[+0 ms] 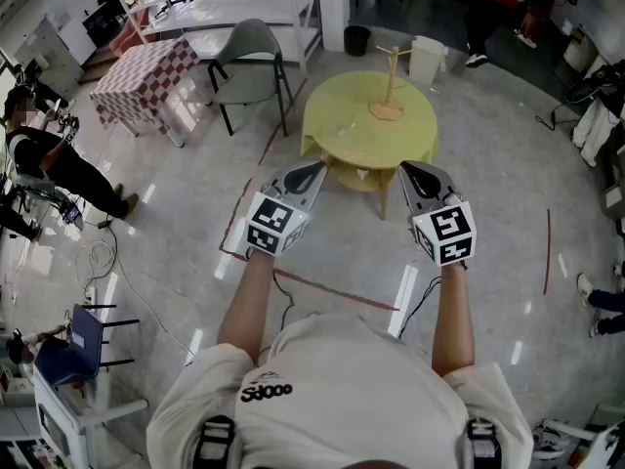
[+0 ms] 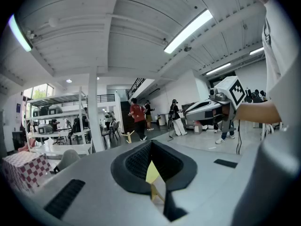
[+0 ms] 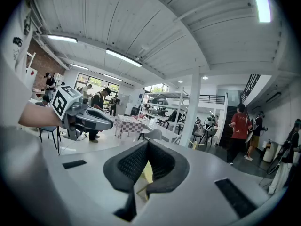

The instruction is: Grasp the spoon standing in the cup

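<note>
No cup or spoon can be made out in any view. A round yellow table (image 1: 366, 130) stands ahead of me, with a wooden peg stand (image 1: 390, 91) on its far side. My left gripper (image 1: 314, 171) and right gripper (image 1: 407, 169) are held side by side in the air, short of the table's near edge, both pointing at it. In the left gripper view the left gripper (image 2: 150, 145) has its black pads meeting at the tips, nothing between them. The right gripper (image 3: 147, 144) looks the same, shut and empty. A sliver of yellow table (image 3: 146, 171) shows behind its pads.
A grey chair (image 1: 249, 62) and a red-checked table (image 1: 146, 81) stand to the left beyond the yellow table. A white bin (image 1: 427, 59) and a black bin (image 1: 357, 39) sit behind it. Red tape lines (image 1: 322, 286) and a cable (image 1: 107, 262) cross the floor. People stand around the room's edges.
</note>
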### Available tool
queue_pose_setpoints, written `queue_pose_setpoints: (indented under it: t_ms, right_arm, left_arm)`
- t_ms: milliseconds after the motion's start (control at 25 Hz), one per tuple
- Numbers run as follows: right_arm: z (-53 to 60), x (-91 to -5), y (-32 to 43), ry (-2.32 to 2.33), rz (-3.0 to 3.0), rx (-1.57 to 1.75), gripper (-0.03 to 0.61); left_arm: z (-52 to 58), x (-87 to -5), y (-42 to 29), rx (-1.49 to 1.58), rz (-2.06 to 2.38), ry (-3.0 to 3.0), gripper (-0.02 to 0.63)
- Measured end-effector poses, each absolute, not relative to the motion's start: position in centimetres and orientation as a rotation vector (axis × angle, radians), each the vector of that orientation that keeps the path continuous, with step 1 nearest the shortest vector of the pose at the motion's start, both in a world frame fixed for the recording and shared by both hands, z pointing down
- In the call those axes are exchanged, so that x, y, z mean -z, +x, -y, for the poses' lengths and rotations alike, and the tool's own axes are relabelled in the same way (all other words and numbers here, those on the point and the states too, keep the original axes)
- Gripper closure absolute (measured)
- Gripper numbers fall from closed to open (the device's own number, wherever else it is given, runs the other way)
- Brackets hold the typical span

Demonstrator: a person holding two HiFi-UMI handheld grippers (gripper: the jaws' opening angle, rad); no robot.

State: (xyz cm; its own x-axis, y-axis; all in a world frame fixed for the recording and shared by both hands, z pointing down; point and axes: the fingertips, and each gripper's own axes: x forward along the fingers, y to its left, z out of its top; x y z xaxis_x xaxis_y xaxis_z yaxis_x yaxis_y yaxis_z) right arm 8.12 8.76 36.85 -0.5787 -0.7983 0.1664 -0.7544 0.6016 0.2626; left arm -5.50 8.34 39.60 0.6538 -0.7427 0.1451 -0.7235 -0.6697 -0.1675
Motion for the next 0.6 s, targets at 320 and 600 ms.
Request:
queue_pose_setpoints:
  t_ms: [320, 600]
  right_arm:
    - [-8.1, -36.5, 10.5, 1.308, 2.605, 0.219, 0.560]
    - [-7.4, -37.6, 12.5, 1.256, 2.651, 0.152, 0.560]
  left_arm:
    - [-7.8, -39.6, -3.1, 0.318, -1.253, -2.764, 0.587]
    - [-7.6, -40.5, -0.9, 0.333, -1.288, -2.798, 0.588]
